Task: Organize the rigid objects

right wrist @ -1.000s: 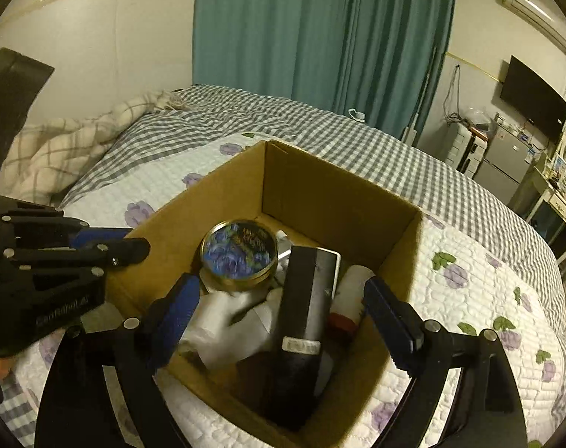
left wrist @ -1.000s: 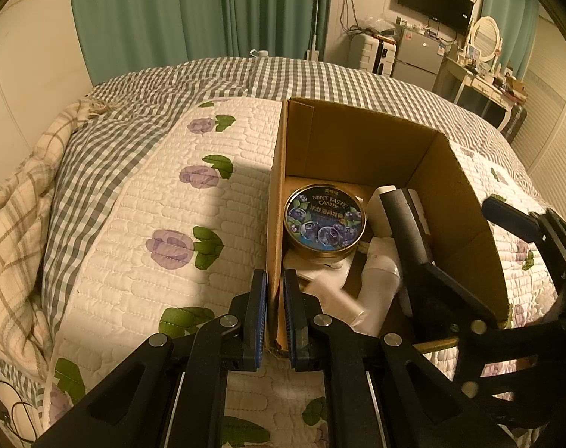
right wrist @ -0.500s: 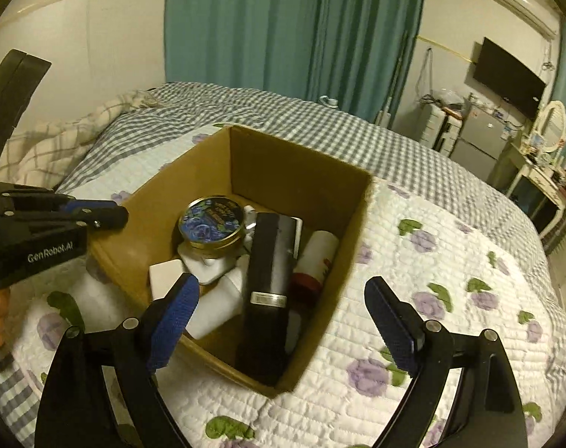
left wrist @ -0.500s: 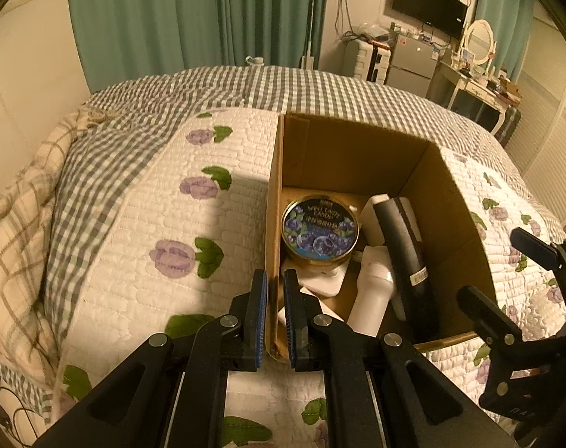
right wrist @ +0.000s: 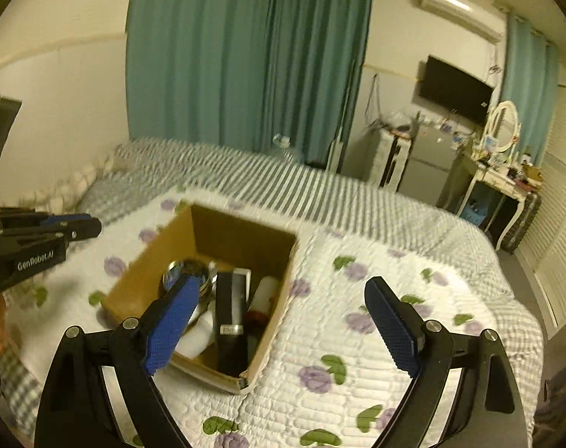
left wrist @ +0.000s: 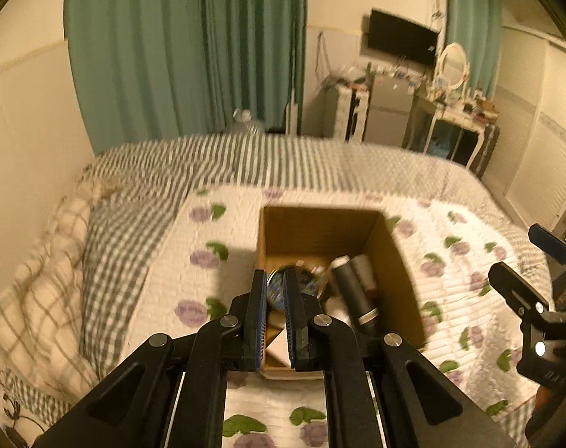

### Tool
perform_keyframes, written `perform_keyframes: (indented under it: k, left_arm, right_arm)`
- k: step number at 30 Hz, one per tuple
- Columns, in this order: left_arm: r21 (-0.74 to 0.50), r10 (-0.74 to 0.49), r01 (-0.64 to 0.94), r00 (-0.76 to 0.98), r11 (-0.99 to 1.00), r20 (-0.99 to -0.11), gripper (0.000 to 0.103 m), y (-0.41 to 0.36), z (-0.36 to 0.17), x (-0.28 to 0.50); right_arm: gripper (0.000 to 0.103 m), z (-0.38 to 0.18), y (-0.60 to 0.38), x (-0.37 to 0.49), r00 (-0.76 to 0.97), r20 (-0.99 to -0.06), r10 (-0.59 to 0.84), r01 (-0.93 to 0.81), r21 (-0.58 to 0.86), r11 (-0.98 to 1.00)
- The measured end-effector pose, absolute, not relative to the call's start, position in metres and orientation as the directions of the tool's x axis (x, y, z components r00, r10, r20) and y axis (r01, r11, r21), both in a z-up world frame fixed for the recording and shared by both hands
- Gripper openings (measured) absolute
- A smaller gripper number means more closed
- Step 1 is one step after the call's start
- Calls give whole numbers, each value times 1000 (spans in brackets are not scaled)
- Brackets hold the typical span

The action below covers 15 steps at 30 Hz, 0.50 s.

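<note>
1. On the left, the left tongs [left wrist: 273,313] are pinched nearly shut with nothing between the pads, hanging above the near edge of the cardboard box [left wrist: 395,246].
2. The box sits on the quilted bed [right wrist: 357,336], open at the top. The task's things lie inside it: a round tin [left wrist: 277,283] at the left, white bottles [right wrist: 197,332] below it, a tall black case [right wrist: 229,310] in the middle, and a white tube with a red end [right wrist: 264,291] at the right wall.
3. On the right, the right tongs [right wrist: 279,324] are spread wide and empty, over the box's right rim and the quilt beside it.
4. My reading: the packing step looks finished, as no loose item shows on the quilt and neither tool carries anything. The next move would call for a look around the bed for leftovers, or for putting the tools down.
5. Hard to make out: both views are smeared by motion, the tin's lid is partly behind the pads, the box floor is crowded and dim, and the bed's near edge is cut off by the tool bodies.
</note>
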<state>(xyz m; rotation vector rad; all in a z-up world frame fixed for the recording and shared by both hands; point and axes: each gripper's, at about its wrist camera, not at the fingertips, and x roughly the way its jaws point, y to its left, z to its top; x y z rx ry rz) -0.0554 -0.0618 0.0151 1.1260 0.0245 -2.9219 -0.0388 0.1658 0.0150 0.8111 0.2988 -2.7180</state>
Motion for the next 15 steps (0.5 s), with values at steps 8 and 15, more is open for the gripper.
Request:
perform_keyframes:
  k: [8,15]
  left_arm:
    - [-41,63,-48,-814,-998,-578,11,-33,48,-26]
    - [-2,43,-49,-868,-999,-495,60,-11,49,0]
  right_arm:
    - [97,68,198,4,-877,-454,-159,238,-122,-963]
    - [103,78,225,34,-916,-386,-109,157,-96,-983]
